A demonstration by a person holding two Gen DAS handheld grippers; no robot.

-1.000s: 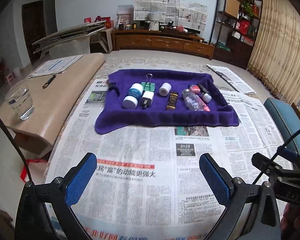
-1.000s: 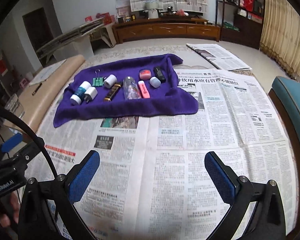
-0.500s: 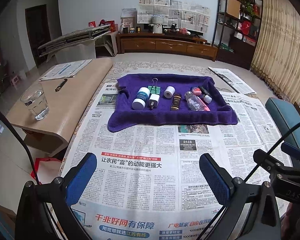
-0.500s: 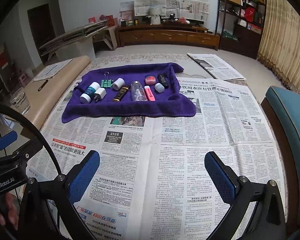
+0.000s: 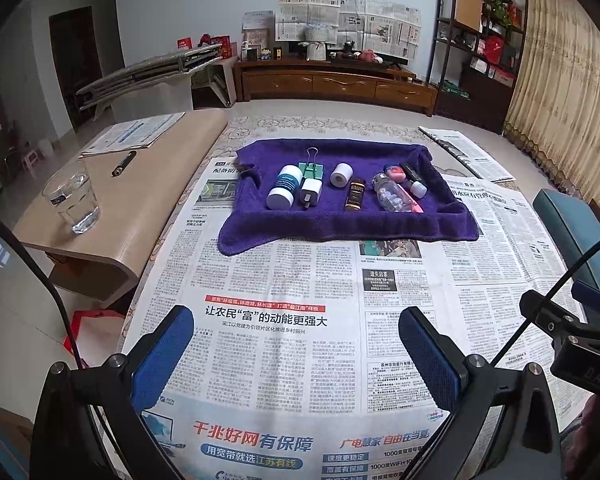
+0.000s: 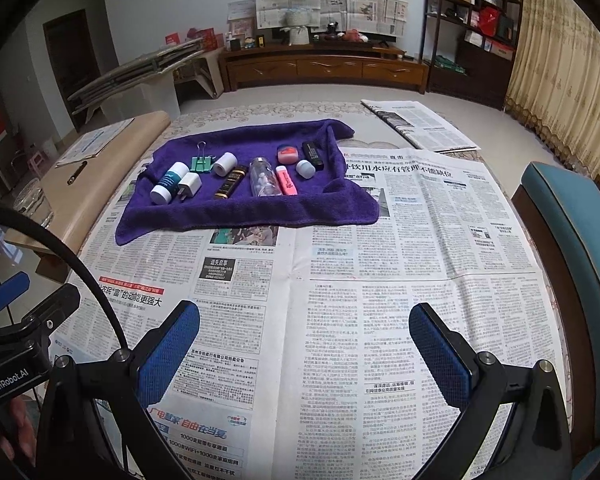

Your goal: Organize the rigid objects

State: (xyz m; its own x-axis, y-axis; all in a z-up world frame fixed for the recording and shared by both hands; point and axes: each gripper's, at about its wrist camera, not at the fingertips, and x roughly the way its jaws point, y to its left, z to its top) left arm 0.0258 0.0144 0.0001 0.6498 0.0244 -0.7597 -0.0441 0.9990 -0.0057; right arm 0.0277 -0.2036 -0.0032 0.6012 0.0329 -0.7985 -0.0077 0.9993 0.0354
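Far ahead of both tools, a purple towel [image 5: 340,224] is being displayed on the newspaper-covered bench [image 5: 284,344]. From left to right it is being occupied by a white bottle [image 5: 284,192], a white charger [image 5: 310,193], a green binder clip [image 5: 312,168], a white roll [image 5: 341,175], a dark tube [image 5: 355,194], a clear bottle [image 5: 388,197] and a pink highlighter [image 6: 286,180]. The left tool [image 5: 294,354] and right tool [image 6: 304,352] are being held spread, with nothing between the blue pads.

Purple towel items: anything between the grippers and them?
Nothing visible. Only flat newspaper lies between the open left gripper, the open right gripper and the purple towel. The water glass stands off to the left on the side table.
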